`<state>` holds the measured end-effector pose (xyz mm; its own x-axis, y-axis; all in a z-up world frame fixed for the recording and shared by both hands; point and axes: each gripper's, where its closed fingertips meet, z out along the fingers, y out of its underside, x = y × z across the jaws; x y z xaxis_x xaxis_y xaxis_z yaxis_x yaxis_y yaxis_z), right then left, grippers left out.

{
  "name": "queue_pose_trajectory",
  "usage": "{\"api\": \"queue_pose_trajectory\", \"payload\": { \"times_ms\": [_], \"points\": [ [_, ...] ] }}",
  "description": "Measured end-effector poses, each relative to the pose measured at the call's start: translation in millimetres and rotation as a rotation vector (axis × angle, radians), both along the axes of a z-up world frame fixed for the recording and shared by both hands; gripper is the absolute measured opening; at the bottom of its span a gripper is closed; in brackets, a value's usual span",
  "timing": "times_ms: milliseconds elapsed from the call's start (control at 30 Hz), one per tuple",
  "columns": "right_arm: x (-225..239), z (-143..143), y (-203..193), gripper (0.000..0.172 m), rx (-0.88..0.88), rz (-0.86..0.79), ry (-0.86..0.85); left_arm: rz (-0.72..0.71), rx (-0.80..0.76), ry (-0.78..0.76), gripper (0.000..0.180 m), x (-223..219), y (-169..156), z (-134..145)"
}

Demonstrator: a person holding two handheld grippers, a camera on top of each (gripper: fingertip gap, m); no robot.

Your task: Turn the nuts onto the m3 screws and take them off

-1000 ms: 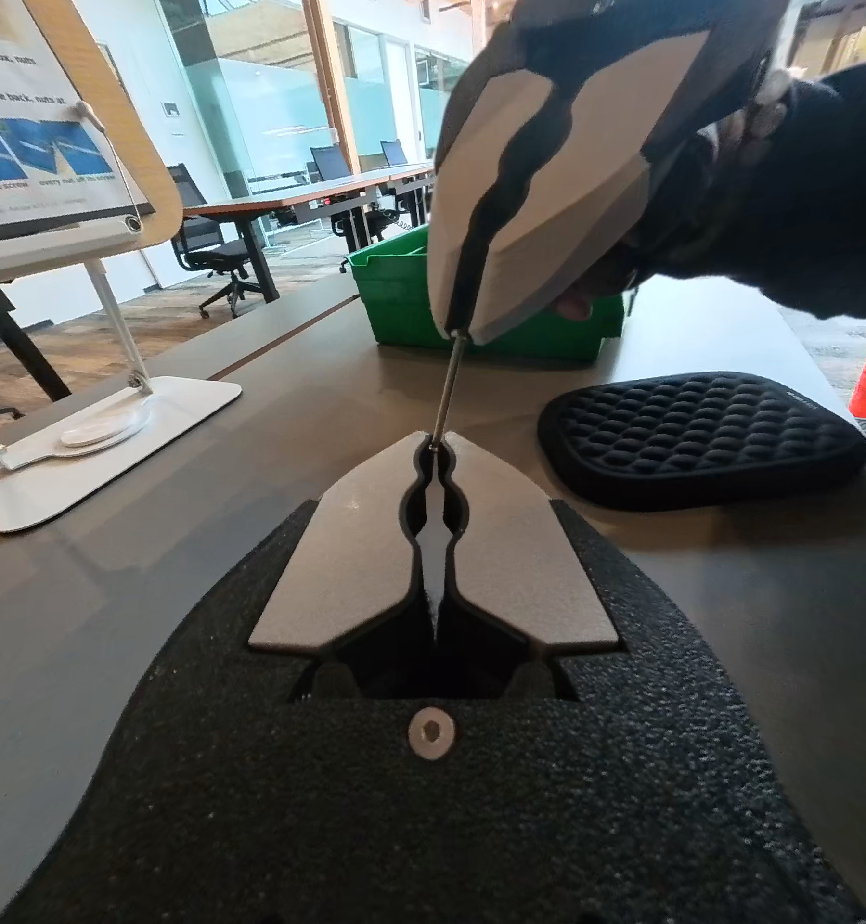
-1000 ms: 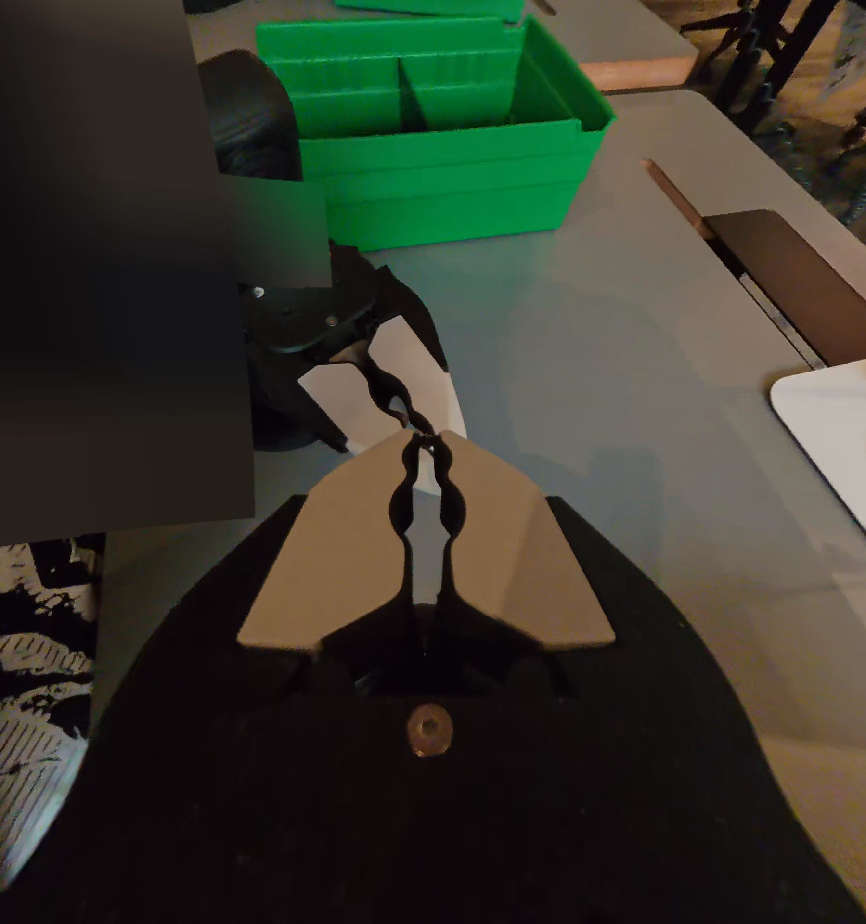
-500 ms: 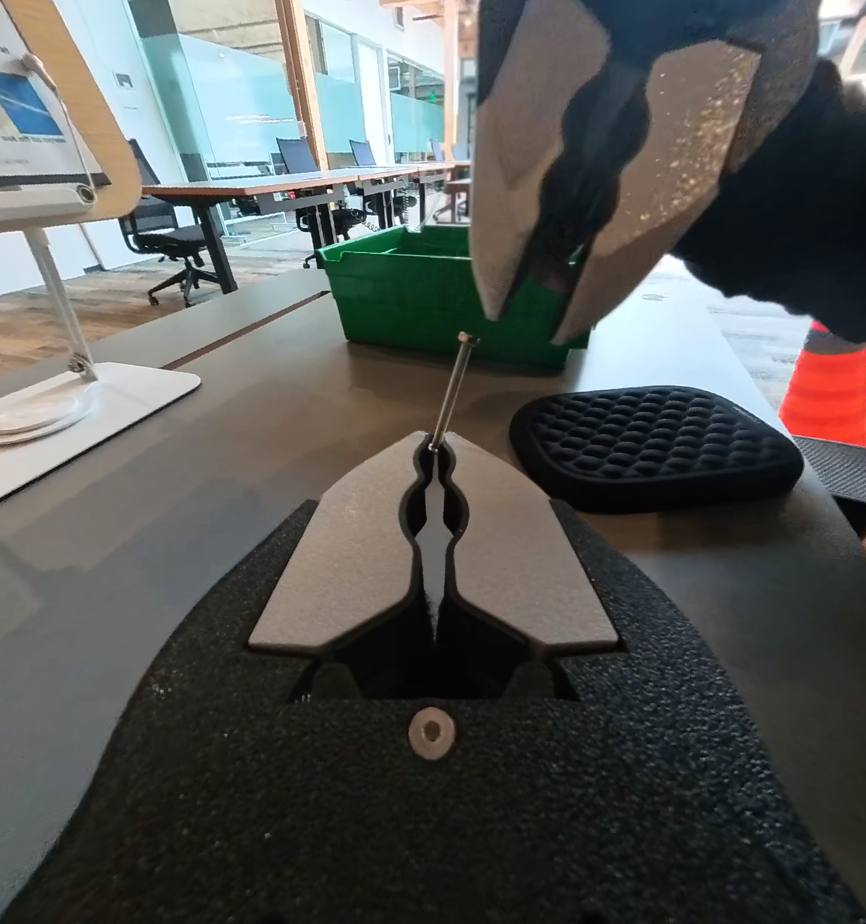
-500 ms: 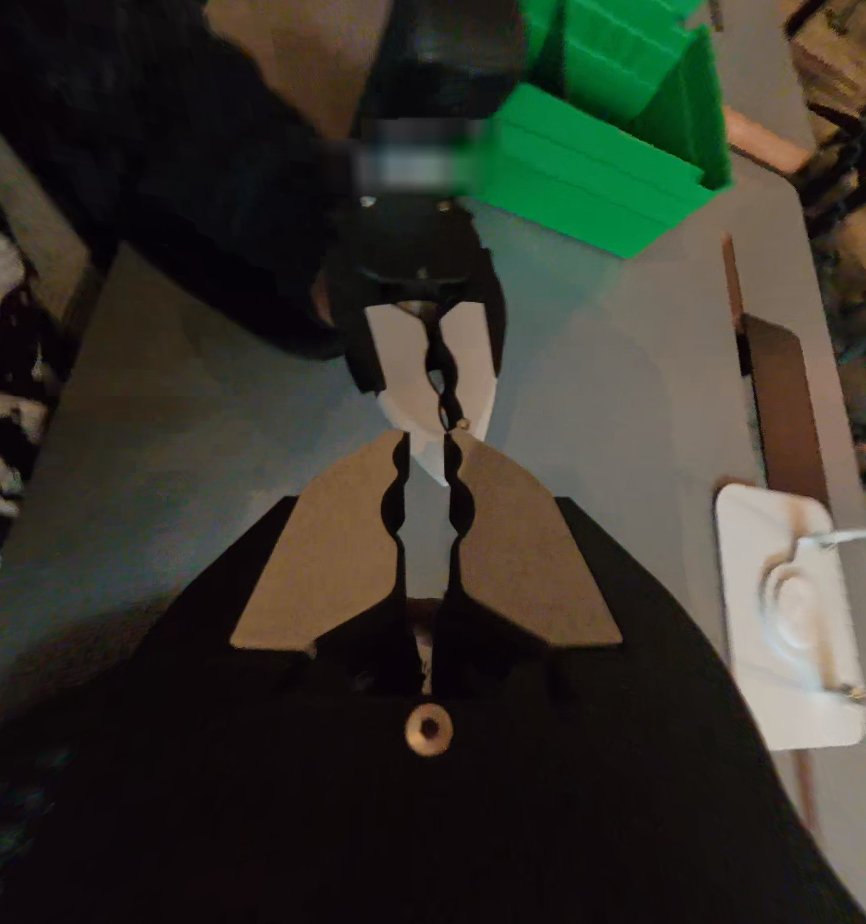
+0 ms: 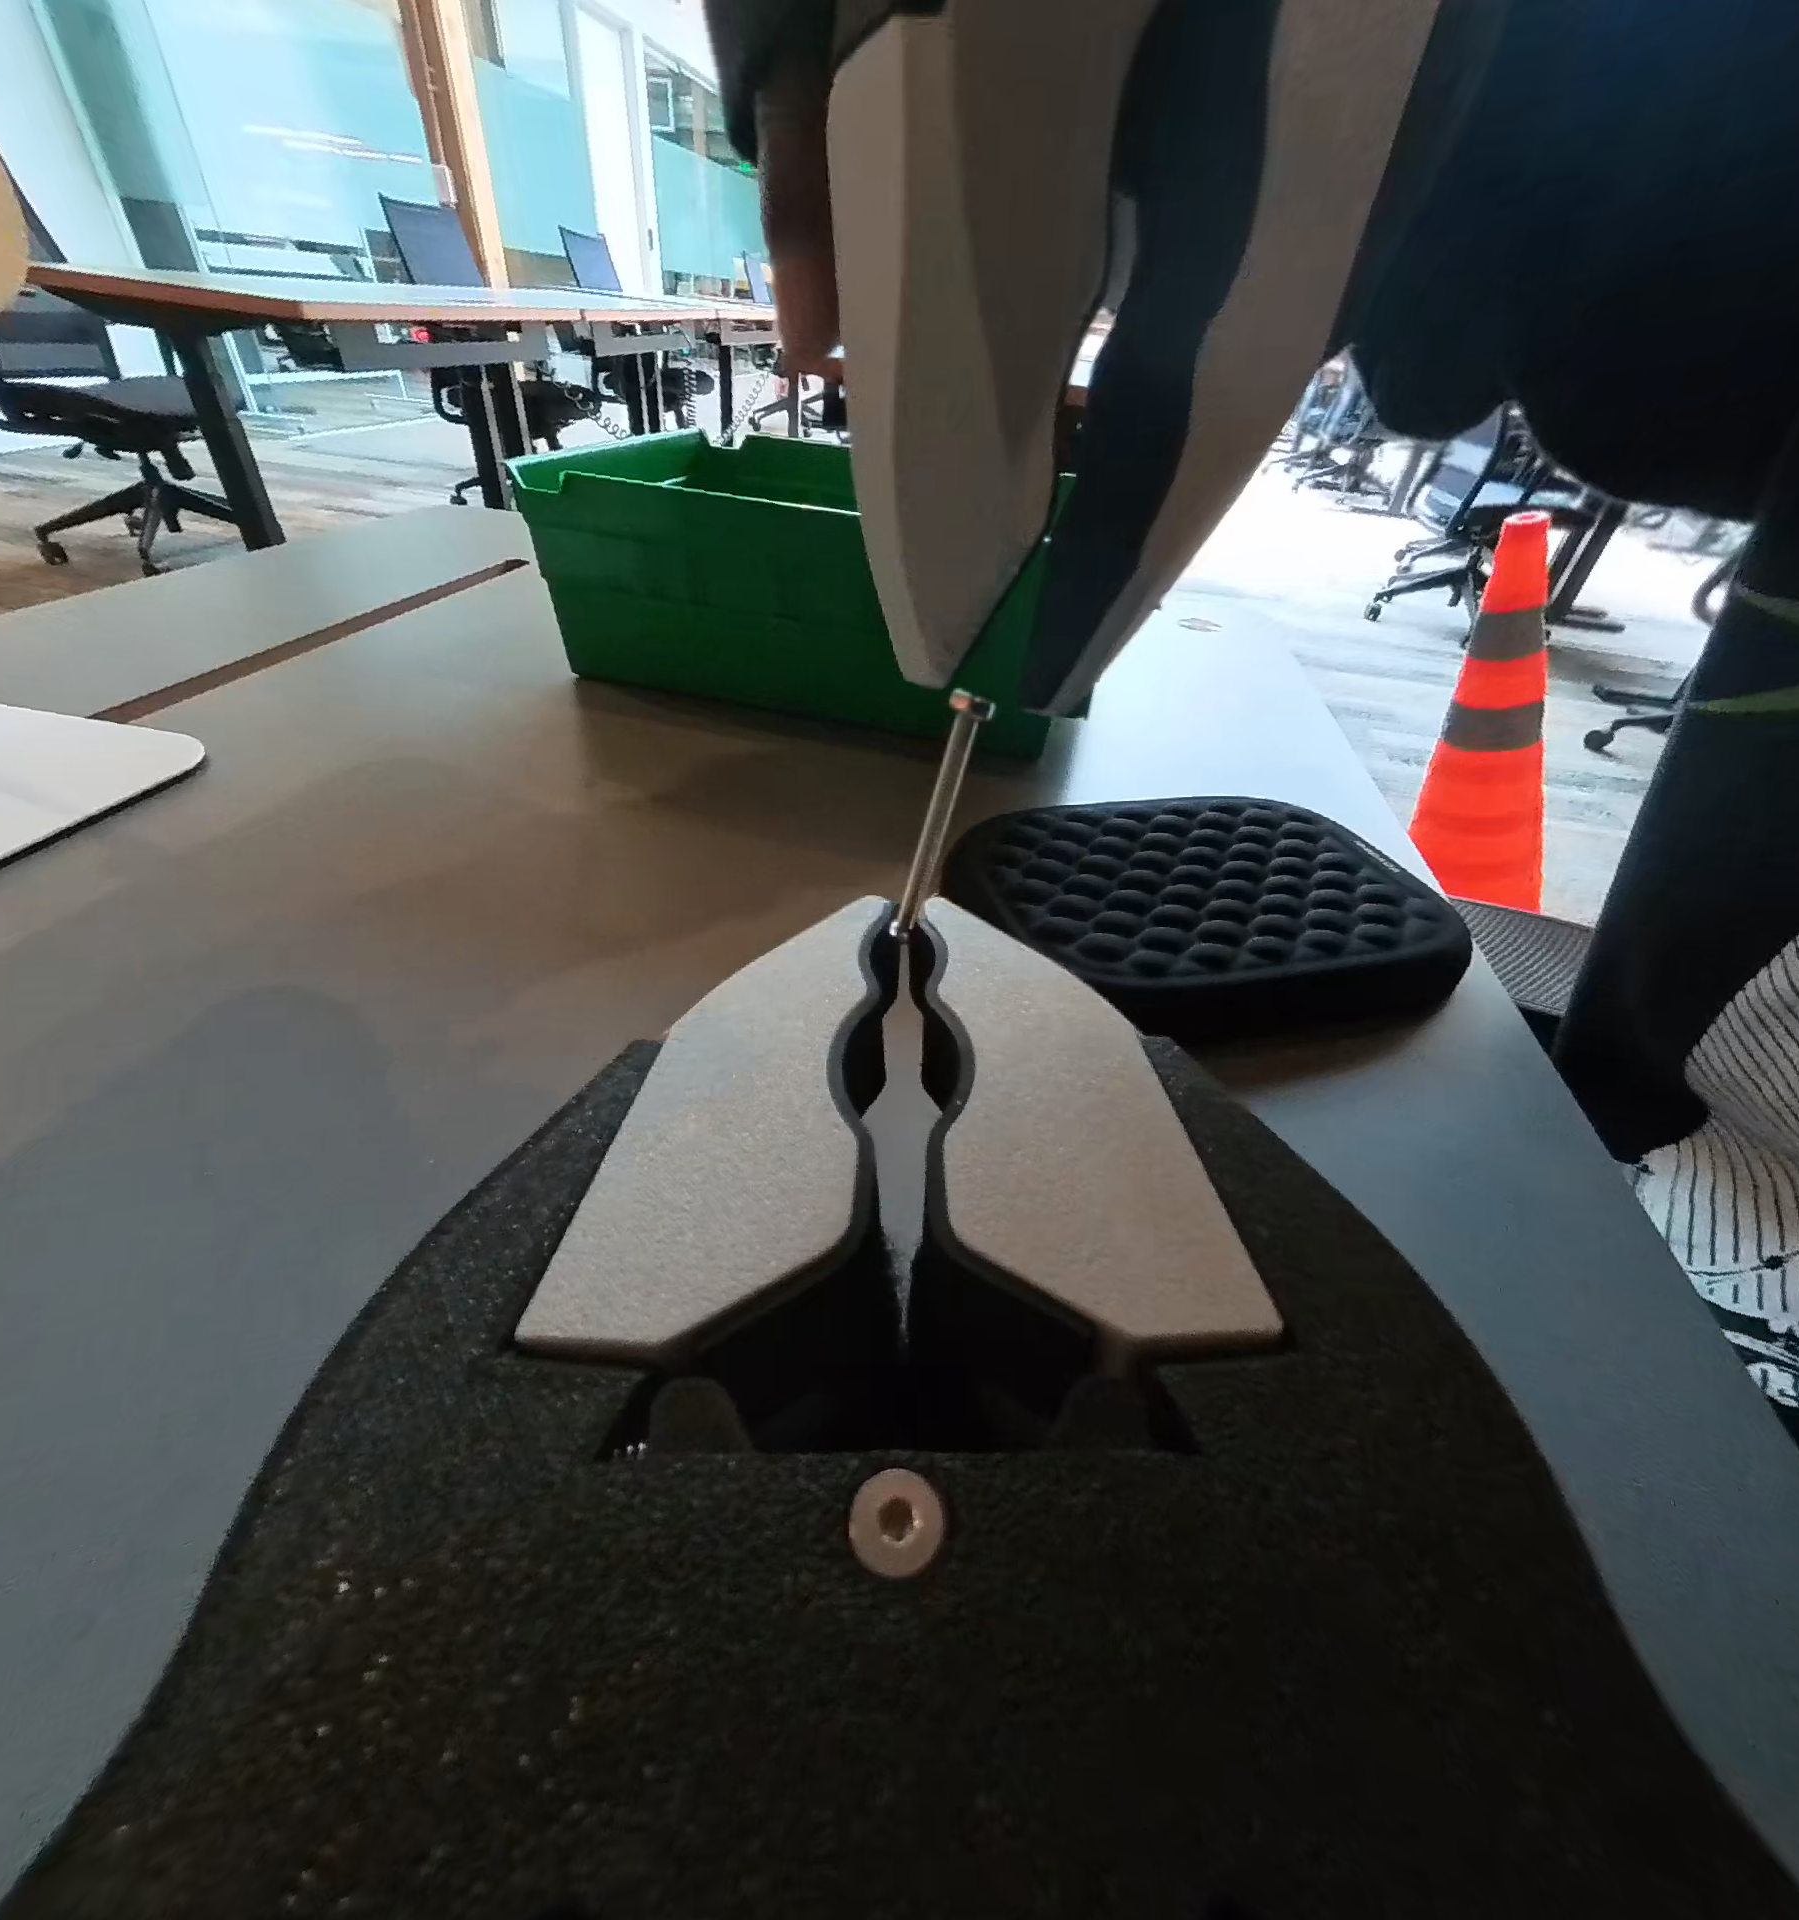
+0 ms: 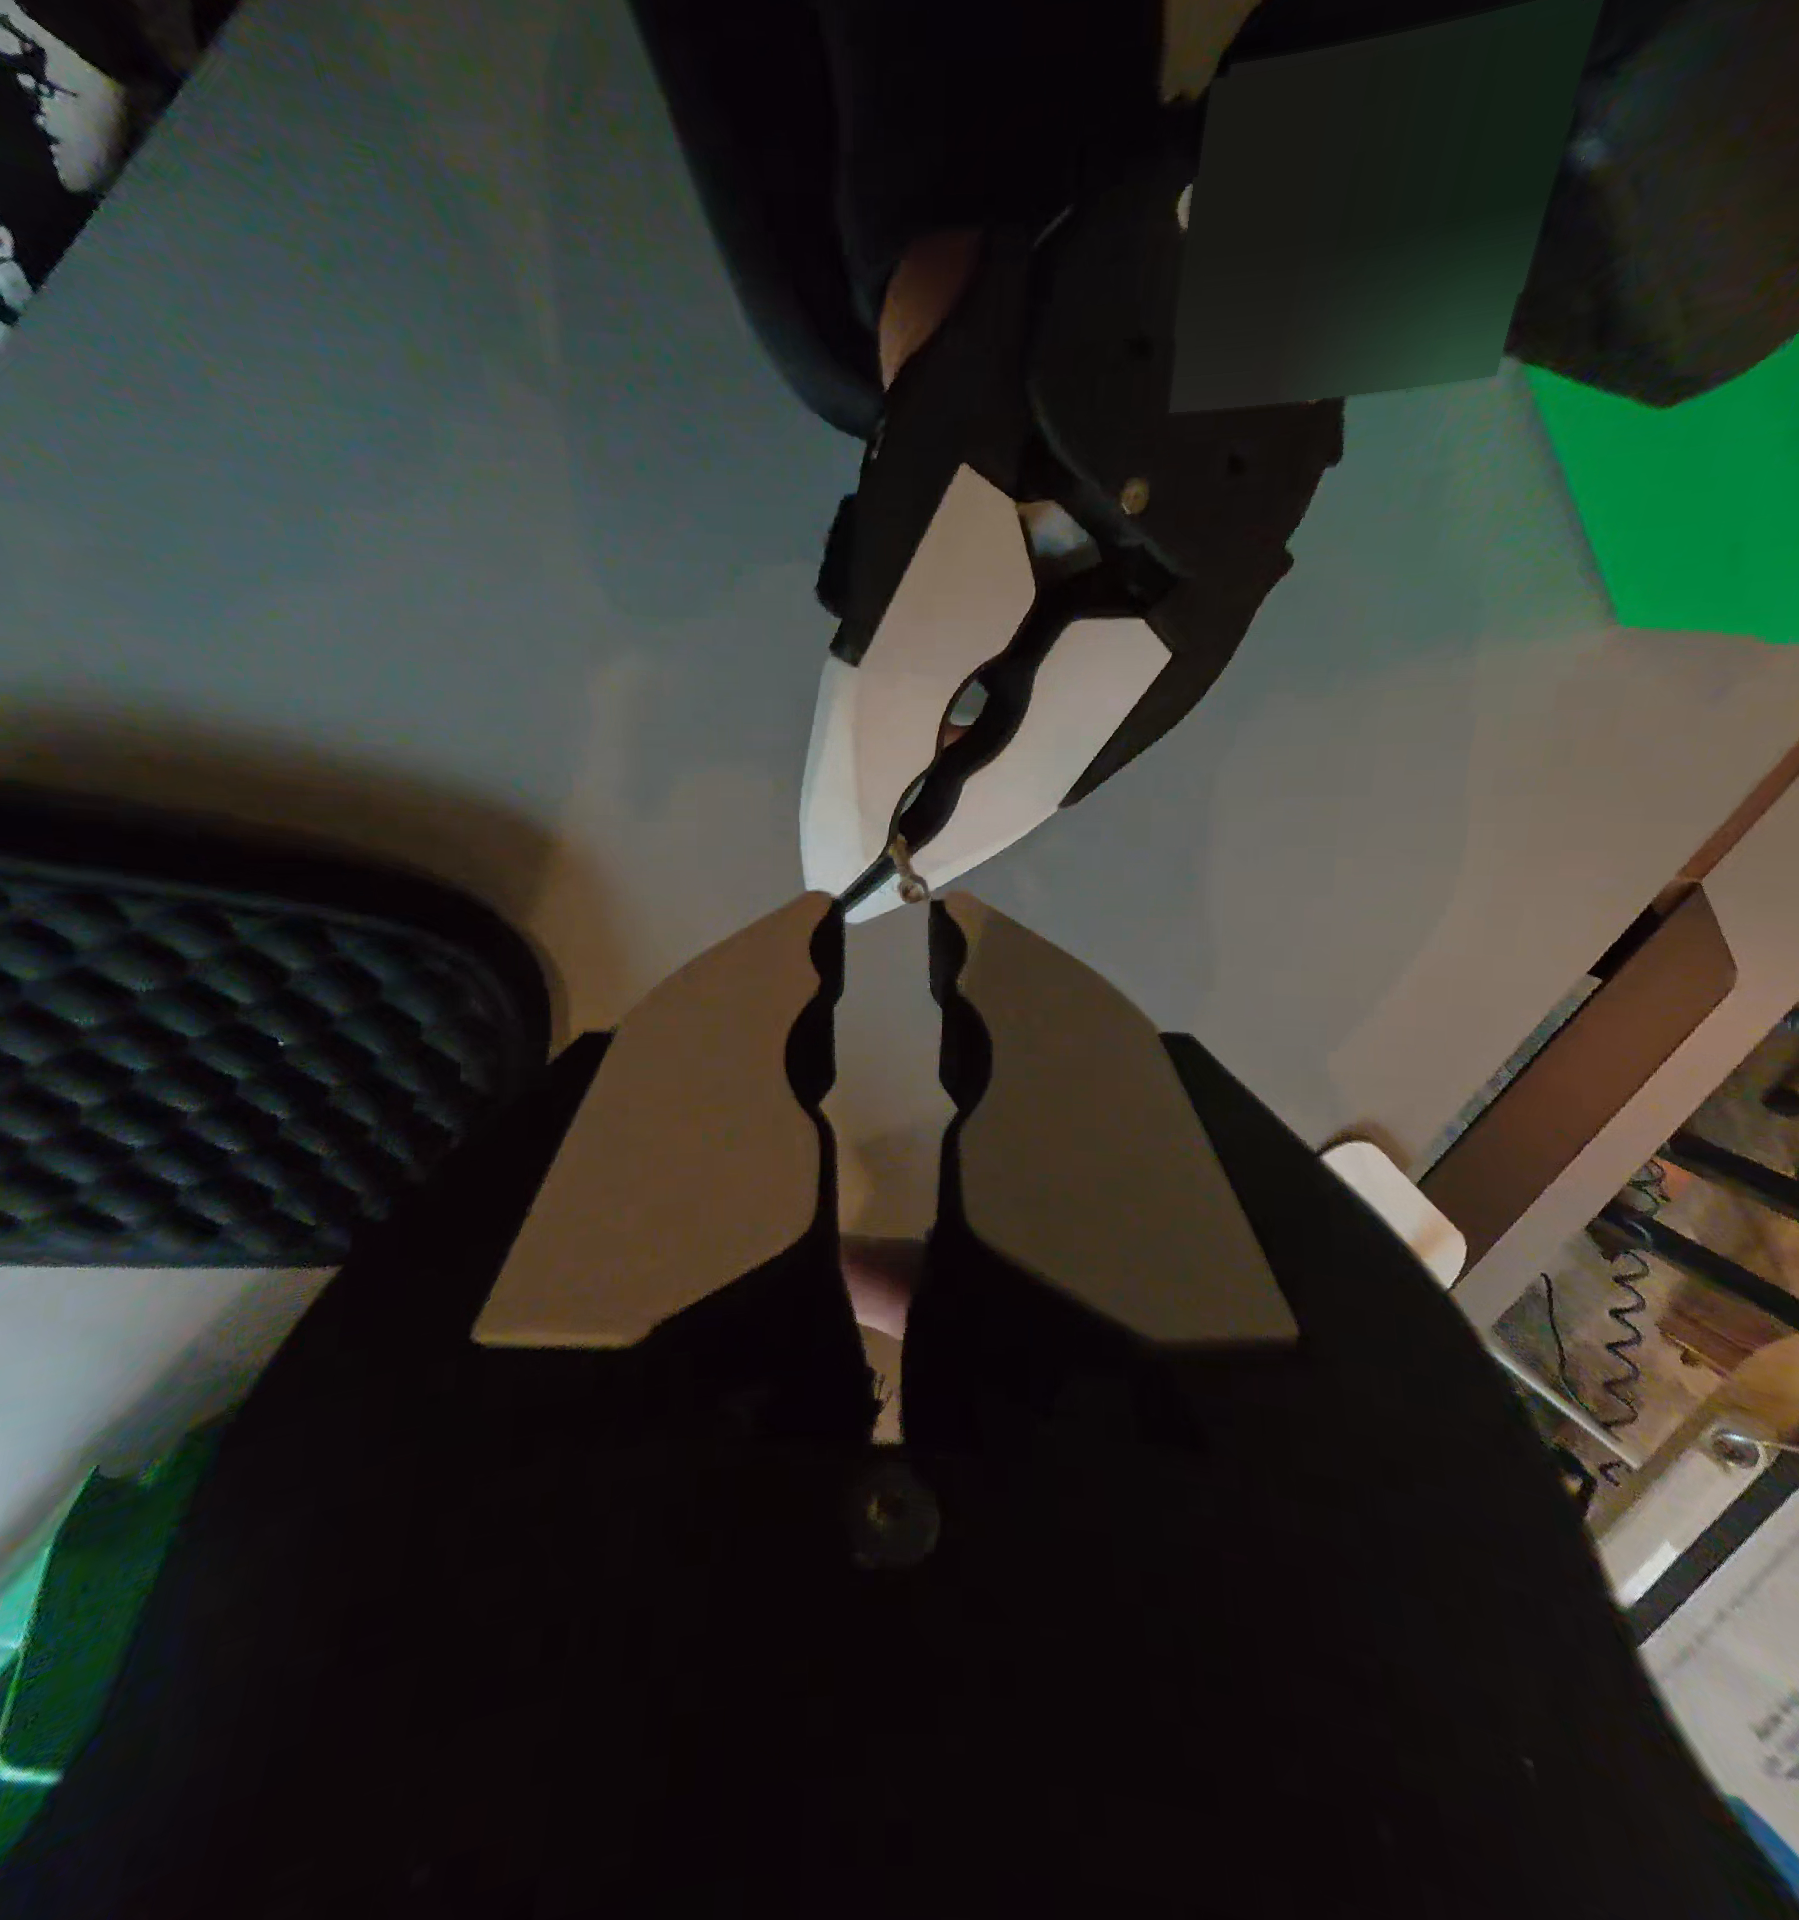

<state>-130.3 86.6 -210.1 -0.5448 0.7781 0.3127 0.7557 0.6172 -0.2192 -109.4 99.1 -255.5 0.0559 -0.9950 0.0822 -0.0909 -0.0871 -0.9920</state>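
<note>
My left gripper (image 5: 905, 916) is shut on the lower end of a thin m3 screw (image 5: 939, 821), which stands tilted up and away from its tips. A small nut (image 5: 974, 708) sits at the screw's top end. My right gripper (image 5: 994, 688) hangs over it from above, open, with its two fingertips on either side of the nut and a gap showing to the right finger. In the right wrist view my right gripper (image 6: 882, 914) is open, and the left gripper (image 6: 910, 868) with the nut (image 6: 914, 885) lies just beyond its tips.
A green divided bin (image 5: 718, 561) stands behind the screw on the grey table (image 5: 355, 883). A black honeycomb pad (image 5: 1207, 914) lies at the right, near the table's edge. A white stand base (image 5: 43, 769) is at the left. An orange cone (image 5: 1497, 727) stands on the floor. There is about 5 centimeters between the tips of the two grippers.
My right gripper was shut on the screw's top end a second ago, then opened, rolled round and came back over the nut with its fingers apart. The left gripper kept its hold on the screw.
</note>
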Motion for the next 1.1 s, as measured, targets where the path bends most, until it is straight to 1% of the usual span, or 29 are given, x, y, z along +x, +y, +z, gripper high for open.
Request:
{"api": "queue_pose_trajectory", "payload": {
  "times_ms": [133, 233, 367, 500, 600, 733, 800, 833, 900, 967, 1033, 1100],
  "points": [
    [-2.9, 1.1, 1.1, 0.014, 0.006, 0.013, -0.017, -0.02, -0.003, 0.003, 0.0, 1.1, -2.9, -0.3],
    [-5.0, 0.3, -1.0, 0.01, -0.011, 0.013, -0.027, -0.023, -0.004, -0.001, 0.0, 1.0, -3.5, 0.1],
    [-6.7, -1.3, -3.3, 0.006, -0.066, -0.036, -0.02, -0.028, 0.004, -0.003, 0.0, 0.9, -4.6, 0.4],
    [-8.4, 0.9, -2.9, 0.004, -0.199, -0.193, 0.036, -0.011, 0.03, -0.015, 0.0, -0.2, -3.5, 3.0],
    [-7.9, 2.3, 0.3, 0.004, -0.29, -0.365, 0.089, 0.033, 0.079, -0.012, 0.0, -1.3, 0.0, 4.4],
    [-8.5, 4.1, 0.6, 0.004, -0.414, -0.653, 0.158, 0.087, 0.134, -0.015, 0.0, -3.1, 5.0, 7.4],
    [-8.1, 4.4, -2.2, 0.01, -0.458, -0.715, 0.179, 0.083, 0.136, -0.016, 0.0, -2.6, 4.3, 7.7],
    [-6.9, 4.4, -3.1, 0.013, -0.458, -0.711, 0.178, 0.078, 0.132, -0.013, 0.0, -2.2, 3.8, 6.8],
    [-3.5, 6.8, -3.2, 0.019, -0.403, -0.622, 0.167, 0.067, 0.126, -0.013, 0.0, -1.7, 2.5, 6.4],
    [-1.4, 10.7, -5.3, 0.025, -0.295, -0.447, 0.144, 0.055, 0.112, -0.012, 0.0, -1.4, 1.6, 5.7],
    [0.7, 9.7, -9.3, 0.026, -0.167, -0.251, 0.088, 0.049, 0.095, -0.016, 0.0, -1.4, 1.6, 5.6],
    [0.8, 4.9, -11.8, 0.026, -0.074, -0.11, 0.035, 0.039, 0.077, -0.021, 0.0, -1.5, 1.3, 5.6]
  ]
}}
